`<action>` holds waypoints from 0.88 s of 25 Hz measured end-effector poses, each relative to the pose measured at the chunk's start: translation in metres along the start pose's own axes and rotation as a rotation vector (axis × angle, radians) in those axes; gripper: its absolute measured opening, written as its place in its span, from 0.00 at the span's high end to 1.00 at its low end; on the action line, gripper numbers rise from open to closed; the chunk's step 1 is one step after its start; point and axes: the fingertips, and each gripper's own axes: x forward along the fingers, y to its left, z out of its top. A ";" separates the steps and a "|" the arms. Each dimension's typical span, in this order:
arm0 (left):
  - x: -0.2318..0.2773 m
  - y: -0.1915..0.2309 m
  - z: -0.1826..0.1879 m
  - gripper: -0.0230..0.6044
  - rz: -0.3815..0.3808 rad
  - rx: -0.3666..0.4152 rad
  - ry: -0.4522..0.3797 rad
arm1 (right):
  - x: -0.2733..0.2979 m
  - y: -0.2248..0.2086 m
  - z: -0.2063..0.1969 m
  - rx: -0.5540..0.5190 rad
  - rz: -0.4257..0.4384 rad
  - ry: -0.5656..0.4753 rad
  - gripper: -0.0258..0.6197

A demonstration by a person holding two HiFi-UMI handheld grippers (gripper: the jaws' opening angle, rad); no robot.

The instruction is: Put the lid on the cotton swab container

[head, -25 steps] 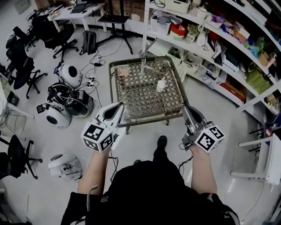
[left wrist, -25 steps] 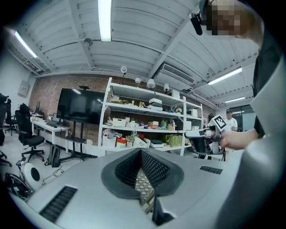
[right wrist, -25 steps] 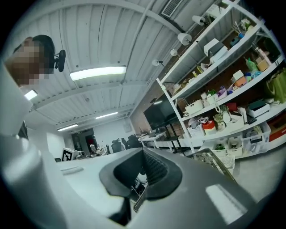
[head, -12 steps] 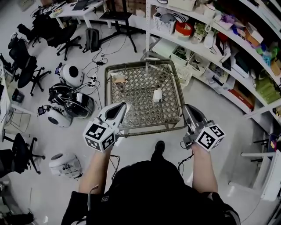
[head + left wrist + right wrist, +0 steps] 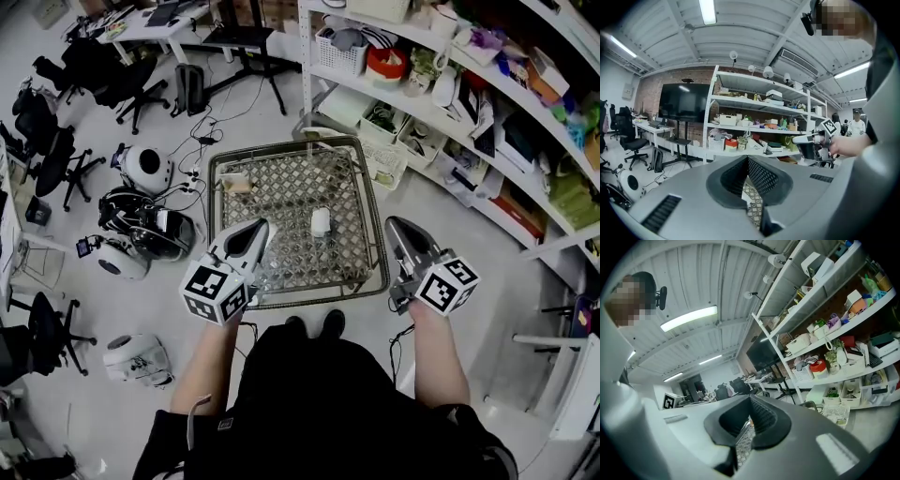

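While both forearms reach forward, left gripper (image 5: pixel 256 228) hangs at the tabletop's (image 5: pixel 281 202) 7 o'clock, right gripper (image 5: pixel 397 225) at 5 o'clock; both closed tip-to-tip, empty. Container (image 5: pixel 321 222) central.

Up on the person's head, one camera looks steeply down at the wire table (image 5: pixel 281 202) just ahead. Cameras on the left gripper (image 5: pixel 255 231) and right gripper (image 5: pixel 397 228) sit low, facing the far shelves (image 5: pixel 412 98). All three catch the table's mesh.

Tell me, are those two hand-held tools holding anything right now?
Nothing is held. The left tool and right tool are both shut and empty, short of the metal mesh table where the small white container sits.
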 end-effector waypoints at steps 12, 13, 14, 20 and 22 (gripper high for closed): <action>0.035 0.048 -0.039 0.96 -0.069 -0.015 0.066 | 0.059 -0.008 -0.035 0.010 -0.087 0.076 0.95; 0.039 0.050 -0.045 0.96 -0.074 -0.022 0.076 | 0.062 -0.010 -0.041 0.015 -0.092 0.089 0.95; 0.042 0.051 -0.051 0.96 -0.078 -0.030 0.086 | 0.065 -0.012 -0.048 0.021 -0.097 0.104 0.95; 0.058 0.052 -0.088 0.96 -0.106 -0.074 0.167 | 0.078 -0.027 -0.076 0.054 -0.121 0.184 0.95; 0.066 0.051 -0.101 0.96 -0.112 -0.084 0.196 | 0.083 -0.035 -0.084 0.061 -0.122 0.208 0.95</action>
